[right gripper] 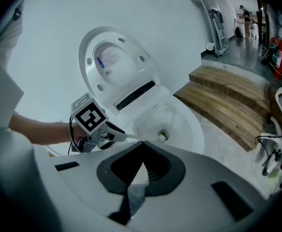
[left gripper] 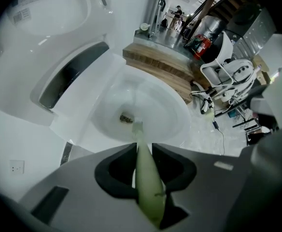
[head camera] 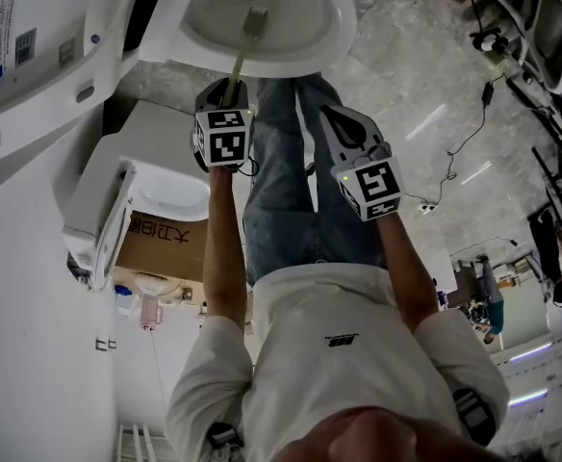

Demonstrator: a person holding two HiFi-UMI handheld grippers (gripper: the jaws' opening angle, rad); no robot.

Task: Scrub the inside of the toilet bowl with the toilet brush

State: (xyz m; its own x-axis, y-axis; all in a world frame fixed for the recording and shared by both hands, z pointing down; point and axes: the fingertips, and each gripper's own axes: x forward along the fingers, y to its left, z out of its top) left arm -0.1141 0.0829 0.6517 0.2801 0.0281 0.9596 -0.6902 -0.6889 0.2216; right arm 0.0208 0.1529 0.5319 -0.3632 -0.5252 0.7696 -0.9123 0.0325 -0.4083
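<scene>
The white toilet bowl [head camera: 344,27] is open, its lid [right gripper: 114,62] raised against the wall. My left gripper [head camera: 231,89] is shut on the pale green handle [left gripper: 148,178] of the toilet brush. The brush reaches down into the bowl [left gripper: 165,110], and its head [left gripper: 137,125] sits right beside the drain hole [left gripper: 126,118]. In the head view the brush head [head camera: 254,22] is near the bowl's bottom. My right gripper [head camera: 331,115] hovers beside the left one, outside the bowl and over the person's jeans, shut with nothing in it; its tips [right gripper: 142,146] touch.
Wooden steps [right gripper: 228,98] rise just behind the toilet. Cables and a charger [head camera: 435,195] lie on the marble floor to the right, with chairs [left gripper: 228,74] beyond. A second toilet and a cardboard box [head camera: 161,243] stand at the left.
</scene>
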